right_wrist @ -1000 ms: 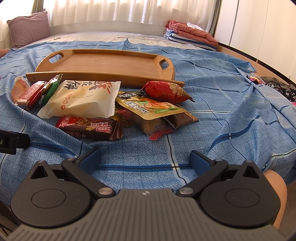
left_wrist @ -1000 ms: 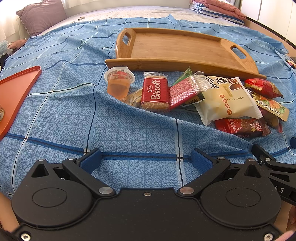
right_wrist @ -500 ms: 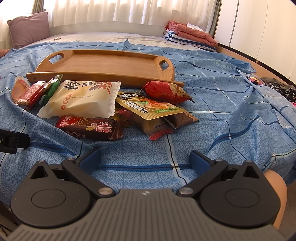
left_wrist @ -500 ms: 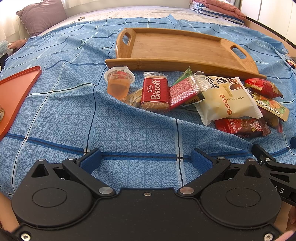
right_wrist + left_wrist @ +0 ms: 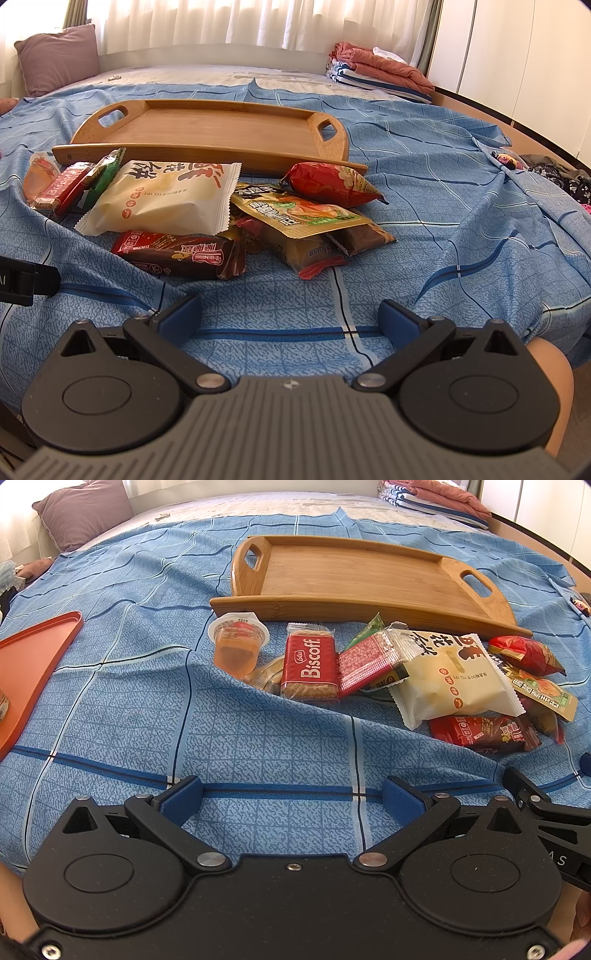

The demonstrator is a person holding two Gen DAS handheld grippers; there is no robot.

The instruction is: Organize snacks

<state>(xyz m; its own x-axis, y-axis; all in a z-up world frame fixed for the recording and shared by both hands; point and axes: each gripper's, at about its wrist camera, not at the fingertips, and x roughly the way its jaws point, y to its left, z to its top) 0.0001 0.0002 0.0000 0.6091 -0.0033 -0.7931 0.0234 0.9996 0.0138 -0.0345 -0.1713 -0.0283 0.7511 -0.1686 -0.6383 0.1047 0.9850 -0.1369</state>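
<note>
A pile of snacks lies on the blue checked bedspread in front of a wooden tray (image 5: 354, 572) (image 5: 207, 129). From the left: an orange jelly cup (image 5: 238, 642), a red Biscoff pack (image 5: 309, 668), a red wafer pack (image 5: 369, 662), a big cream bag (image 5: 454, 679) (image 5: 166, 199), a dark chocolate bar (image 5: 480, 734) (image 5: 181, 254), a red puffed bag (image 5: 332, 184) and a tan pouch (image 5: 303, 218). My left gripper (image 5: 291, 801) hangs open, nothing between its fingers, short of the pile. My right gripper (image 5: 290, 317) is open too, just before the chocolate bar.
An orange tray (image 5: 29, 664) sits at the far left of the bedspread. A mauve pillow (image 5: 55, 59) and folded blankets (image 5: 380, 70) lie at the far end of the bed. The bedspread is wrinkled near the snacks. White cupboards (image 5: 517, 55) stand on the right.
</note>
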